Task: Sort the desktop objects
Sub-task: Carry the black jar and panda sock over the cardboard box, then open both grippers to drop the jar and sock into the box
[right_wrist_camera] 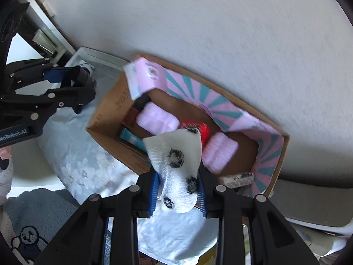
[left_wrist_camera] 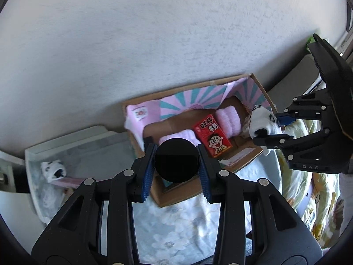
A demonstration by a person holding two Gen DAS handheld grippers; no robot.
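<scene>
Between the blue pads of my left gripper [left_wrist_camera: 176, 161] sits a black round object [left_wrist_camera: 176, 154]; the jaws are shut on it, just above the near edge of a cardboard box [left_wrist_camera: 176, 193]. The box has a pink and teal lining and holds a red milk carton [left_wrist_camera: 213, 135] and pink towel rolls [left_wrist_camera: 227, 121]. My right gripper [right_wrist_camera: 178, 176] is shut on a white sock with black spots [right_wrist_camera: 176, 152], over the box's [right_wrist_camera: 106, 114] near side. The left wrist view shows that right gripper [left_wrist_camera: 272, 129] and the sock [left_wrist_camera: 260, 119] at the box's right end.
A white tray [left_wrist_camera: 33, 154] left of the box holds another spotted sock [left_wrist_camera: 53, 170]. The box rests on a pale floral cloth [left_wrist_camera: 176, 225]. A patterned quilt [left_wrist_camera: 313, 198] lies at the right, and a grey blanket [right_wrist_camera: 39, 209] lies near a sleeve. A grey wall stands behind.
</scene>
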